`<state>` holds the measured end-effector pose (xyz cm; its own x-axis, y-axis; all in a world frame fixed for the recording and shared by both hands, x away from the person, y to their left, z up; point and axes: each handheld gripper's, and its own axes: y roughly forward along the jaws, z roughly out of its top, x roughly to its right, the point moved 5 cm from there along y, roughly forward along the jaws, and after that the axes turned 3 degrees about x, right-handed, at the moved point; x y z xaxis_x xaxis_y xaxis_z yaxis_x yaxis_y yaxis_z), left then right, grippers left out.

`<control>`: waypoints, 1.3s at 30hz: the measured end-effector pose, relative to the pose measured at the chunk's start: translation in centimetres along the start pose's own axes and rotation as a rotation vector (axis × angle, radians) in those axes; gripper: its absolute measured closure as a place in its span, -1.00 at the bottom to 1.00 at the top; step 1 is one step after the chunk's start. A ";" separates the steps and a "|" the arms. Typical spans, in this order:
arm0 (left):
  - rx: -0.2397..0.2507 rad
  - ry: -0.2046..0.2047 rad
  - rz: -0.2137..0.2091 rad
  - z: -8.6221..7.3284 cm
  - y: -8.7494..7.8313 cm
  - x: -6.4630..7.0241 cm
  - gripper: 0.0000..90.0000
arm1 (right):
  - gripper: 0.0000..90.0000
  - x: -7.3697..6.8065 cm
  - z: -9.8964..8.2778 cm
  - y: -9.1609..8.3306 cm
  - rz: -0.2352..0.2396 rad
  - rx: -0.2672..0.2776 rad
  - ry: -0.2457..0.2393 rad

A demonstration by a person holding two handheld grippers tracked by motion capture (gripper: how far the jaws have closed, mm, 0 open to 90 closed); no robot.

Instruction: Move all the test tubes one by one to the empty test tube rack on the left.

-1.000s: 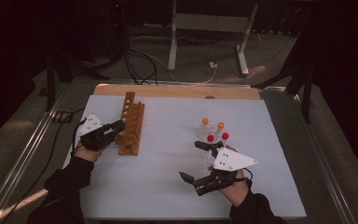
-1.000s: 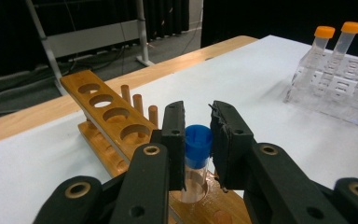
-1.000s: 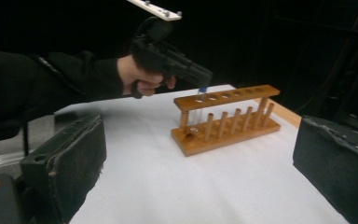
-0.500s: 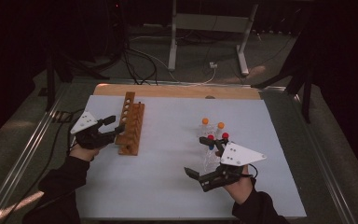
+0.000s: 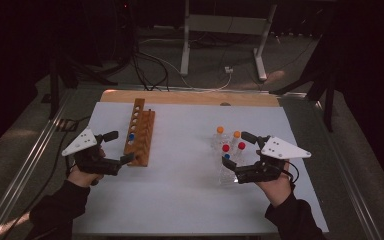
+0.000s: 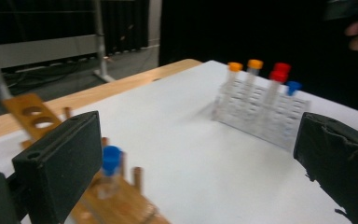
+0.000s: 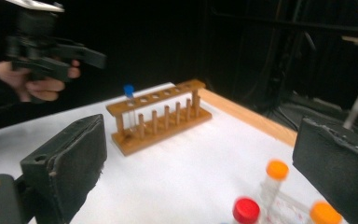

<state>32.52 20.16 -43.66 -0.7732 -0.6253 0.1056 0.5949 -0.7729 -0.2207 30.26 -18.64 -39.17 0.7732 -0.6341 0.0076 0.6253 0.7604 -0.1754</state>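
A: Left gripper?
B: Jaws just been opening, standing wide, holding nothing; blue-capped tube is sitting upright in the wooden rack.
A: Right gripper?
B: Gaping wide, empty, hovering by the clear rack.

Place: dim lab bench.
Evidence: capped sample tubes in a clear rack, right of a wooden tube rack; cables behind it.

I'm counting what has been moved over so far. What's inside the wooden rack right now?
The wooden rack holds one blue-capped tube, upright in a hole near one end. Its other holes look empty. In the left gripper view, a jaw covers part of the rack.
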 end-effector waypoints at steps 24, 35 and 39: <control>-0.038 0.056 -0.069 -3.1 -0.2 3.9 -0.99 | 0.04 1.7 -8.6 1.3 -0.072 -0.272 0.053; -0.039 0.061 -0.075 -3.2 0.0 4.0 -0.99 | 0.37 2.0 -9.6 2.0 -0.093 -0.349 0.052; -0.037 0.056 -0.077 -3.3 -0.1 3.9 -0.99 | 0.49 2.0 -9.8 2.5 -0.091 -0.362 0.050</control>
<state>28.74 18.12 -46.39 -0.8279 -0.5567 0.0690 0.5260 -0.8131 -0.2495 32.35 -19.38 -49.19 0.7044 -0.7097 -0.0074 0.6065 0.6074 -0.5131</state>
